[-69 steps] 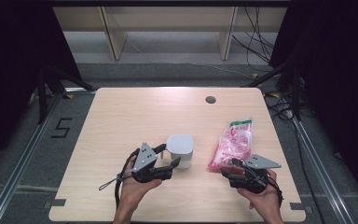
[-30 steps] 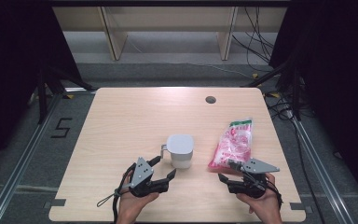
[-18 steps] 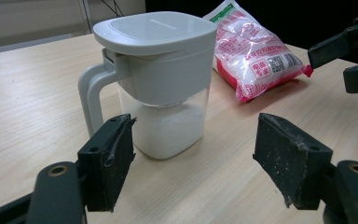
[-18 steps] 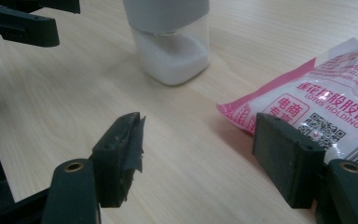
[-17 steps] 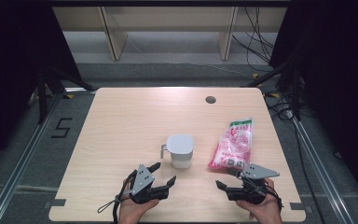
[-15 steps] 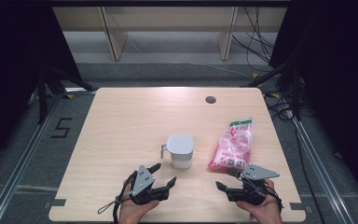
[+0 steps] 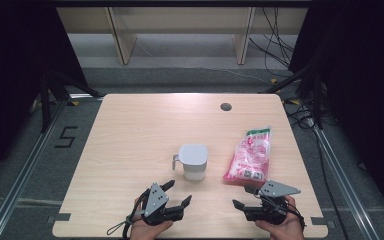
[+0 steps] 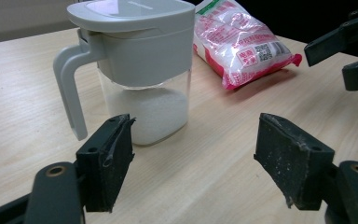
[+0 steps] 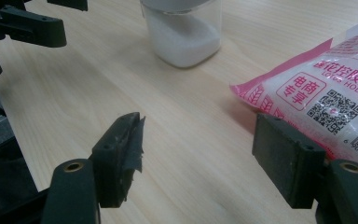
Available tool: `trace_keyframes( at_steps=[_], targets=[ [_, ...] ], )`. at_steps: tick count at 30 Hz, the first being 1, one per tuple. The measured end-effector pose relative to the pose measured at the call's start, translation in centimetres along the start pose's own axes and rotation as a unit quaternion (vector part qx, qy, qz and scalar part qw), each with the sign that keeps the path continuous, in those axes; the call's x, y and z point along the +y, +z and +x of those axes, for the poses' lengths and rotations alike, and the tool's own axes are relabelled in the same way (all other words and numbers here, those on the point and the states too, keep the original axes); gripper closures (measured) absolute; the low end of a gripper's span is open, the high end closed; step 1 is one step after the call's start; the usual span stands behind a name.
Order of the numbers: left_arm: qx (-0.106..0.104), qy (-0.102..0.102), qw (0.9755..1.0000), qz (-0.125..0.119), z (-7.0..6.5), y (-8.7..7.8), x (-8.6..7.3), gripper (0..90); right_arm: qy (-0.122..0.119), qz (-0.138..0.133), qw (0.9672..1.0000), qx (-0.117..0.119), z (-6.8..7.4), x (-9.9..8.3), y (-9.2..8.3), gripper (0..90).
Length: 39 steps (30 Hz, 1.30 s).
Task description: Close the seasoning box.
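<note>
Each hand holds a black two-jaw gripper. The left gripper (image 7: 177, 194) carries a grey three-cornered plate at its 12 o'clock side, with small dark holes in it, and a black cable trails off toward 7 o'clock. The right gripper (image 7: 243, 198) bears a like grey plate. Up close, the pads (image 8: 107, 161) are blocky, scuffed and dusty, each jaw with a round metal-ringed hole near its base.

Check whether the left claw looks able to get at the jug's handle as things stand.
Probably yes. The left claw stands open and holds nothing, and only bare table lies between it and the jug. The handle sticks out on the jug's free side, away from the pink bag.
</note>
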<state>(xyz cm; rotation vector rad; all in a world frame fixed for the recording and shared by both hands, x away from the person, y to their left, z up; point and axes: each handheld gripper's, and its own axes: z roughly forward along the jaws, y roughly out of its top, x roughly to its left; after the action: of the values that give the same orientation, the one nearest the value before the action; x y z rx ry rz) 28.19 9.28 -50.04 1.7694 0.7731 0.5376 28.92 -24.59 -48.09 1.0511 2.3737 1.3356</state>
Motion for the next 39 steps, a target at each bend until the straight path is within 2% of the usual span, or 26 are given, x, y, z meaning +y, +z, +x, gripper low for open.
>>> trace_keyframes(
  at_steps=[1, 2, 3, 4, 6, 7, 8, 10, 11, 12, 14, 15, 17, 18, 20, 22, 23, 24, 26, 28, 29, 31, 35, 37, 38, 39],
  targets=[
    [0.001, -0.004, 1.0, 0.001, -0.2, 0.0, -0.1, 26.7, -0.006, -0.001, 1.0, 0.0, -0.1, 0.0, 0.0, 33.5],
    [0.001, 0.007, 1.0, 0.002, -0.1, 0.0, -0.1, 26.7, -0.012, 0.003, 0.9999, 0.0, -0.2, 0.0, 0.0, 33.4],
    [-0.003, 0.004, 1.0, -0.003, -0.2, 0.1, -0.3, 26.6, -0.009, 0.002, 0.9999, 0.004, -0.1, -0.1, 0.1, 33.3],
    [0.0, -0.016, 0.9999, -0.002, -0.5, 0.1, -0.4, 26.6, -0.008, 0.009, 0.9999, 0.012, -0.2, -0.1, 0.0, 33.2],
    [0.0, -0.014, 0.9999, 0.002, -0.5, 0.1, -0.6, 26.6, -0.013, 0.001, 0.9999, -0.006, -0.1, -0.3, 0.1, 33.2],
    [0.001, -0.012, 0.9999, 0.003, -0.5, 0.1, -0.7, 26.5, -0.015, 0.003, 0.9999, 0.0, -0.1, -0.4, 0.0, 33.2],
    [0.003, -0.021, 0.9998, 0.001, -0.7, 0.1, -0.8, 26.6, -0.008, 0.005, 0.9999, 0.006, 0.0, -0.4, 0.0, 33.2],
    [-0.002, 0.0, 1.0, -0.001, -0.6, 0.0, -0.9, 26.6, -0.01, 0.009, 0.9999, -0.002, 0.1, -0.5, -0.1, 33.1],
    [0.002, -0.004, 1.0, 0.002, -0.7, -0.1, -1.0, 26.5, -0.019, 0.006, 0.9998, -0.002, 0.0, -0.5, 0.0, 33.0],
    [0.002, -0.017, 0.9999, -0.001, -0.9, -0.1, -1.2, 26.5, -0.015, 0.008, 0.9999, 0.003, 0.1, -0.6, 0.0, 32.9],
    [0.002, -0.027, 0.9996, 0.0, -1.1, -0.2, -1.5, 26.5, 0.001, 0.018, 0.9998, 0.0, 0.4, -0.8, -0.1, 32.8],
    [0.0, -0.03, 0.9996, -0.003, -1.2, -0.2, -1.8, 26.5, -0.018, 0.011, 0.9998, -0.001, 0.2, -0.9, -0.1, 32.8],
    [0.0, -0.017, 0.9998, 0.005, -1.2, -0.3, -2.0, 26.4, -0.022, 0.015, 0.9996, 0.014, 0.3, -1.0, 0.1, 32.7],
    [-0.002, -0.029, 0.9996, 0.0, -1.4, -0.1, -2.3, 26.4, -0.008, 0.015, 0.9998, 0.012, 0.6, -1.1, -0.1, 32.7],
    [0.0, -0.031, 0.9995, 0.01, -1.6, -0.2, -2.4, 26.4, -0.021, 0.017, 0.9996, 0.006, 0.5, -1.1, -0.1, 32.6],
    [0.0, -0.036, 0.9993, 0.002, -1.8, 0.0, -2.5, 26.3, -0.009, 0.026, 0.9996, 0.003, 0.7, -1.3, -0.2, 32.4],
    [-0.001, -0.037, 0.9993, 0.004, -1.8, -0.1, -2.5, 26.3, -0.025, 0.025, 0.9994, 0.003, 0.6, -1.3, -0.1, 32.4],
    [-0.003, -0.015, 0.9999, 0.004, -1.5, -0.1, -2.4, 26.2, -0.027, 0.021, 0.9994, 0.0, 0.6, -1.4, 0.0, 32.4],
    [0.005, -0.007, 0.9999, 0.013, -1.5, -0.3, -2.4, 26.3, -0.023, 0.03, 0.9992, 0.011, 0.8, -1.4, 0.1, 32.4],
    [0.005, -0.01, 0.9999, 0.013, -1.5, -0.3, -2.5, 26.2, -0.029, 0.035, 0.999, 0.001, 0.8, -1.4, 0.2, 32.3],
    [0.004, -0.035, 0.9993, 0.009, -1.9, -0.3, -2.6, 26.2, -0.031, 0.037, 0.9988, 0.003, 0.8, -1.4, 0.2, 32.3],
    [0.0, -0.038, 0.9993, 0.003, -1.9, -0.3, -2.7, 26.2, -0.033, 0.034, 0.9989, 0.001, 0.8, -1.4, 0.2, 32.3],
    [0.005, -0.037, 0.9992, 0.014, -2.0, -0.3, -2.8, 26.1, -0.032, 0.024, 0.9991, 0.011, 0.6, -1.3, 0.3, 32.3],
    [0.001, -0.036, 0.9993, 0.01, -2.0, -0.3, -2.8, 26.1, -0.03, 0.032, 0.999, 0.009, 0.6, -1.3, 0.3, 32.1],
    [-0.004, -0.024, 0.9997, 0.007, -1.9, -0.2, -2.8, 26.0, -0.031, 0.032, 0.999, 0.009, 0.7, -1.3, 0.3, 32.1],
    [0.0, -0.04, 0.9992, 0.01, -2.0, -0.3, -2.8, 26.0, -0.031, 0.029, 0.999, 0.013, 0.7, -1.3, 0.4, 32.1]
  ],
)
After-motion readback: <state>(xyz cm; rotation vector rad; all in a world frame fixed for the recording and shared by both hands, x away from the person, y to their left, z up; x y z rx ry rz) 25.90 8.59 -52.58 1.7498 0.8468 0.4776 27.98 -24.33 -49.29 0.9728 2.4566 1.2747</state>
